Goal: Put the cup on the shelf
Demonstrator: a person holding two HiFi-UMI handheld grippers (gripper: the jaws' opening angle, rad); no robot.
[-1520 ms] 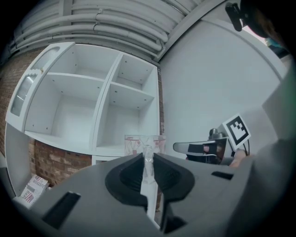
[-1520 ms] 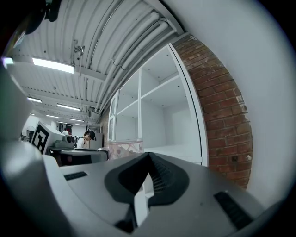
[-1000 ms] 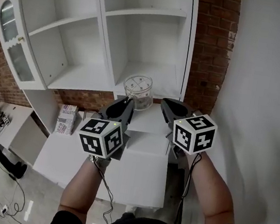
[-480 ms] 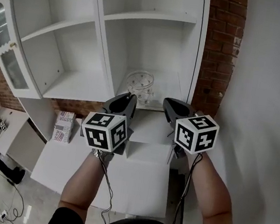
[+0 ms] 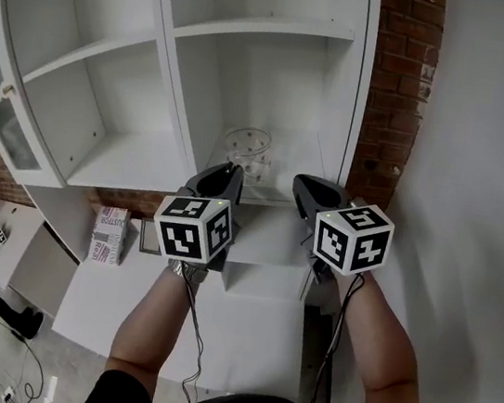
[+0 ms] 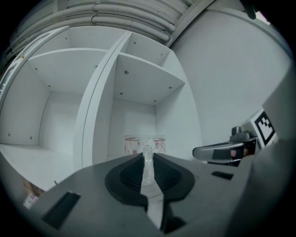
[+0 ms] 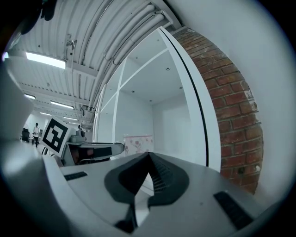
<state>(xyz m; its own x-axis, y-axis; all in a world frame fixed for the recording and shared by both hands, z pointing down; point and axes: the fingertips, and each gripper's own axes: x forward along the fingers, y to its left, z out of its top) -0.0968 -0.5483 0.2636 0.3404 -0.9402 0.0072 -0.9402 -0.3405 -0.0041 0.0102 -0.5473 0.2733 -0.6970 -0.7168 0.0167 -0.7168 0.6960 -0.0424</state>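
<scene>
Cup (image 5: 246,152) handle pinched by left hand-held gripper (image 5: 229,176), inside white shelf (image 5: 136,160)

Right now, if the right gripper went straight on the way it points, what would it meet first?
Most likely the back wall of the lower right shelf compartment; the right gripper, jaws together, aims just right of the cup. Depth is hard to judge.

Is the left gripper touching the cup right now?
Touching. The left gripper view shows the left gripper with its jaws clamped on the clear handle of the cup.
</scene>
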